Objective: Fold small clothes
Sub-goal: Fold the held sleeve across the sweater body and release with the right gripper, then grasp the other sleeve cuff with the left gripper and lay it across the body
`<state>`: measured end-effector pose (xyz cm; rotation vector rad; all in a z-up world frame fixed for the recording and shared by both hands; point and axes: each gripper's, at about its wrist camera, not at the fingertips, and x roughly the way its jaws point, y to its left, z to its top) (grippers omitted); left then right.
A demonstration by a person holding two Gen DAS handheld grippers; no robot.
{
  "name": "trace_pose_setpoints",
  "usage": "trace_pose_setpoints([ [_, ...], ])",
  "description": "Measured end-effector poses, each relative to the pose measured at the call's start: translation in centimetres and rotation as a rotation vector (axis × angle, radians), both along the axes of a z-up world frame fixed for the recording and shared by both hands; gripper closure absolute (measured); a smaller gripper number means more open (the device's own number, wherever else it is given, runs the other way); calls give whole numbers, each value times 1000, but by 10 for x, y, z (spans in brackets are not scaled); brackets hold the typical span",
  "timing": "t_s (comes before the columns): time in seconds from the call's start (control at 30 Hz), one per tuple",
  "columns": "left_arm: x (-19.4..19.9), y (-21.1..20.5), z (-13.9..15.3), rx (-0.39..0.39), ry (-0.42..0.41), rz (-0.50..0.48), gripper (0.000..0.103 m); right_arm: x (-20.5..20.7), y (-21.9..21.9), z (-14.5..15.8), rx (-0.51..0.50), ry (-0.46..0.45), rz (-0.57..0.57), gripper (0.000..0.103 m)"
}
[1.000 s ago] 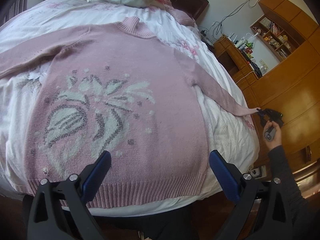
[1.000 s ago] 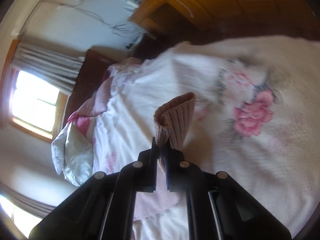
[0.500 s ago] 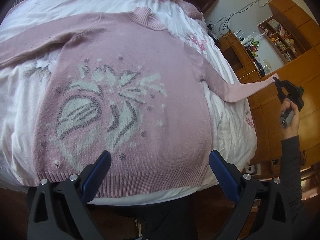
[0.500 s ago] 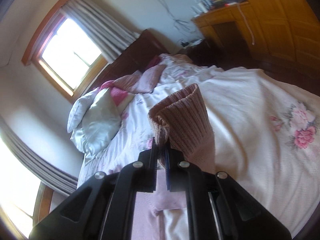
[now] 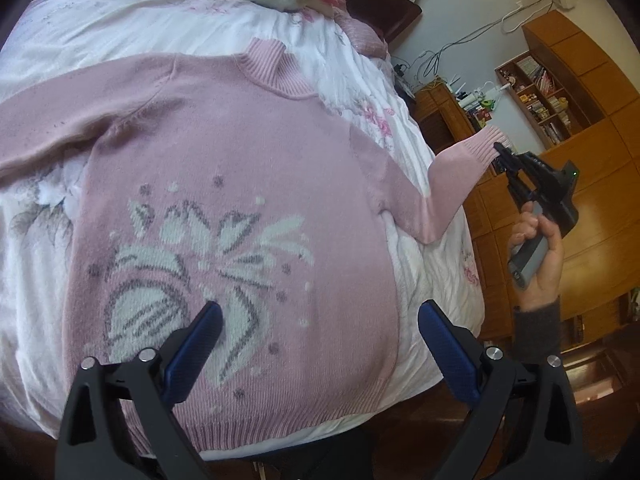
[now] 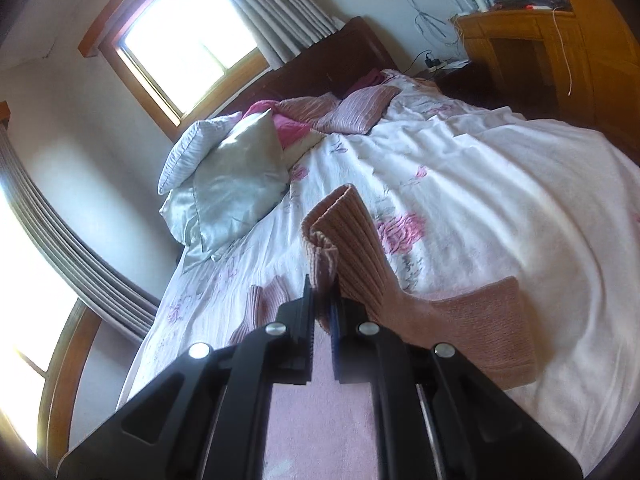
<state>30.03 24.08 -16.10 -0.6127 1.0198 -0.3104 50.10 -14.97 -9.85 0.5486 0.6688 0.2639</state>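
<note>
Black-framed and blue-padded, the left gripper (image 5: 320, 340) hangs with its jaws spread wide and nothing between them, hovering over the lower part of a pink sweater (image 5: 224, 208). Beneath it the sweater lies front-up and flat on a white bedspread (image 5: 192, 20) printed with pink flowers, its ribbed hem nearest the tool and its collar at the far side, a grey and white leaf pattern knitted across the chest. Off to that gripper's right, a hand (image 5: 538, 256) in a dark sleeve holds the right gripper (image 6: 322, 300), whose jaws are pinched tight on the ribbed cuff (image 6: 340, 236) of the sweater's right sleeve. That cuff stands up just ahead of the closed jaws, folded over on itself, and the sleeve is lifted off the bed, draping down and back toward the sweater's shoulder. Farther ahead of the right gripper lie silver and pink pillows (image 6: 236, 172) against a dark headboard, with a bright window (image 6: 188, 36) and grey curtains behind. Wooden cabinets (image 5: 580, 128) stand beyond the bed's right edge.
</note>
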Motion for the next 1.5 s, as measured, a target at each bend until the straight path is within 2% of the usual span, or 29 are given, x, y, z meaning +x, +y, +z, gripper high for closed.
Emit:
trace_pose_setpoints([
  [0.1, 23, 12, 3, -43, -42, 36, 4, 4, 38, -23, -65, 23, 41, 98],
  [0.27, 71, 12, -5, -73, -78, 39, 4, 7, 98, -73, -208, 67, 122, 98],
  [0.37, 103, 8, -22, -122, -63, 34, 4, 4, 130, -110, -296, 113, 173, 98],
  [0.47, 135, -2, -46, -171, -10, 6, 4, -2, 158, -148, -390, 163, 228, 98],
  [0.53, 154, -10, -62, -197, 20, -11, 4, -5, 168, -165, -421, 206, 261, 92],
  [0.57, 162, -13, -71, -217, 36, -13, 4, -9, 169, -172, -416, 231, 273, 82],
  [0.6, 171, -17, -81, -248, 57, -18, 4, -13, 167, -174, -403, 244, 281, 66],
  [0.67, 186, -22, -98, -324, 105, -6, 4, -29, 159, -172, -366, 248, 284, 46],
  [0.7, 193, -26, -106, -357, 122, -7, 4, -38, 153, -167, -357, 240, 287, 43],
  [0.93, 237, -60, -140, -355, 204, -34, 4, -136, 87, -139, -149, 220, 249, 38],
  [1.0, 247, -74, -142, -352, 218, -82, 4, -166, 71, -141, -104, 230, 227, 37],
  [1.1, 259, -91, -143, -300, 245, -125, 5, -207, 51, -148, -45, 262, 184, 35],
  [1.23, 266, -101, -142, -281, 269, -128, 6, -242, 38, -161, 28, 324, 171, 35],
  [1.37, 270, -111, -135, -216, 274, -143, 8, -263, 36, -164, 30, 338, 181, 35],
  [1.4, 270, -112, -133, -203, 271, -143, 18, -267, 36, -164, 30, 338, 183, 35],
  [1.43, 271, -114, -133, -174, 286, -146, 38, -270, 35, -164, 31, 336, 180, 35],
  [1.47, 273, -117, -135, -161, 305, -149, 93, -273, 36, -163, 35, 335, 177, 35],
  [1.5, 273, -117, -137, -155, 313, -149, 96, -275, 35, -163, 43, 335, 175, 35],
])
